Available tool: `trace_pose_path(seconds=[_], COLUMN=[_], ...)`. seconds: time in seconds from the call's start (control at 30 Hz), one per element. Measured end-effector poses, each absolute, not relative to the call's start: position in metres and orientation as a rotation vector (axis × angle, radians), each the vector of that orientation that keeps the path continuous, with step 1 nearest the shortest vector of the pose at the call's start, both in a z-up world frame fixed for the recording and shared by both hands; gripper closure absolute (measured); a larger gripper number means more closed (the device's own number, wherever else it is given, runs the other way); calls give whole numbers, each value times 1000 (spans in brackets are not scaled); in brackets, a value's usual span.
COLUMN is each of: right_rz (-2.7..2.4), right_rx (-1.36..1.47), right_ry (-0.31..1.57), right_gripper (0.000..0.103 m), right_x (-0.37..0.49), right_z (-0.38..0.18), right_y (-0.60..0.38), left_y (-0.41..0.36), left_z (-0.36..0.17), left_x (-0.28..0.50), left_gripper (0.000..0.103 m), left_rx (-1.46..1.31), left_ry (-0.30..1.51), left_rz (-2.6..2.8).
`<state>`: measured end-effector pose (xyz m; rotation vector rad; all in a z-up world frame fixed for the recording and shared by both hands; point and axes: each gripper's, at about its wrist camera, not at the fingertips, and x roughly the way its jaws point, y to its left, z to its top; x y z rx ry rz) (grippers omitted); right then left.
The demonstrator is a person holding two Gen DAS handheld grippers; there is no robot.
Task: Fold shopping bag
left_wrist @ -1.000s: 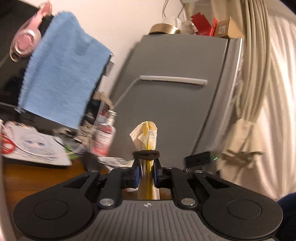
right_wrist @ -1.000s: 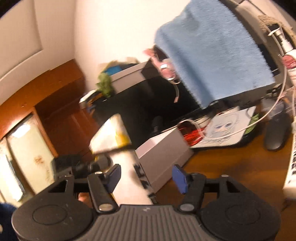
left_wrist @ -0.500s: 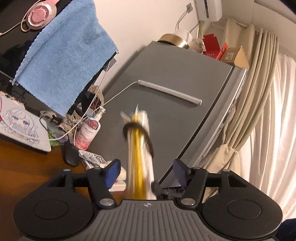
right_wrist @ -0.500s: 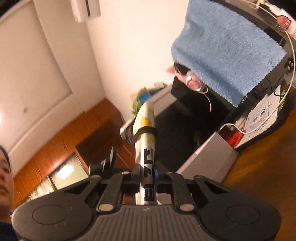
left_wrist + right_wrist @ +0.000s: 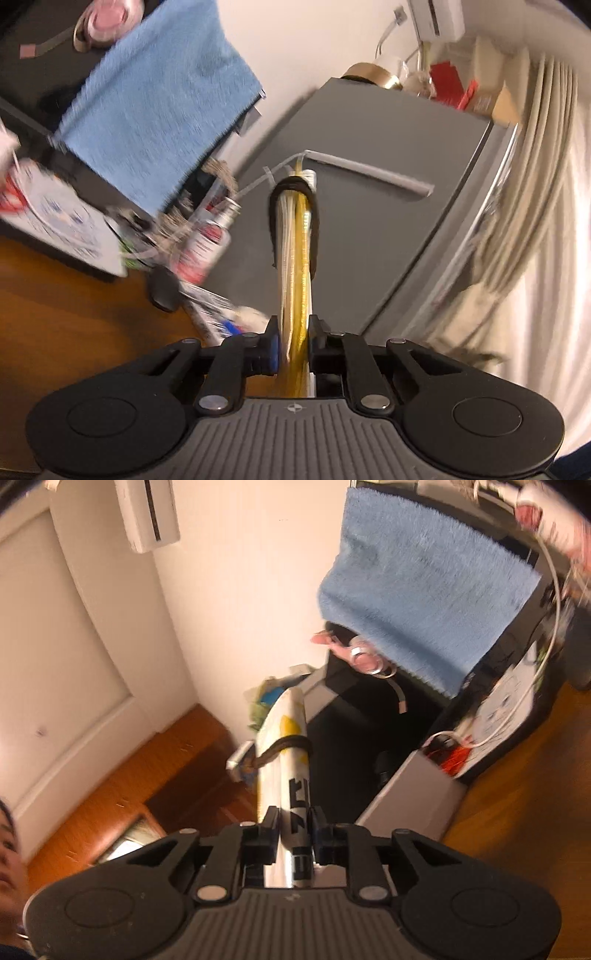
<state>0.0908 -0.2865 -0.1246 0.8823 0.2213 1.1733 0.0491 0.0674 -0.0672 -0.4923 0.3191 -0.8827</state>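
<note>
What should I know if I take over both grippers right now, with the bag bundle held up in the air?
Left gripper: jaws shut on the folded shopping bag, seen edge-on.
Right gripper: jaws shut on the same bag, so both hold it, lifted off the wooden table.
Done: the bag is folded into a narrow bundle, and a dark elastic band is looped around it near the far end.
Left: check that the band sits snug, then set the bundle down and open one gripper at a time. Both views are motion-blurred, so the band's tightness cannot be told.
</note>
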Motion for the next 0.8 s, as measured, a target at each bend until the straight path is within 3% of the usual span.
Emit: trace_pose_path(seconds=[0.1,0.23,0.3,0.33,0.53,0.8], right_rz=[1003,832,808,795,766,718], right_rx=[711,446,314,253,15,-187], right_ry=[167,66,10,-9,-80,-69], right_gripper=[75,75,92,95,94,83], right_x=[76,48,31,24,-2,-4], right_z=[-105,-69,-51,-45,-21,-22], right_y=[-290,-285,-272,-264,-228,-192], left_y=[57,44,38,35,20,5], left_z=[-62,-63,-65,-66,-75,-83], left_x=[38,30,27,26,18,16], left_gripper=[90,90,90,90,90,90], left_rx=[-330,-183,-131,-107,18,94], left_ry=[310,294,286,279,259,263], left_rz=[-735,-627,-600,-585,-527,-507])
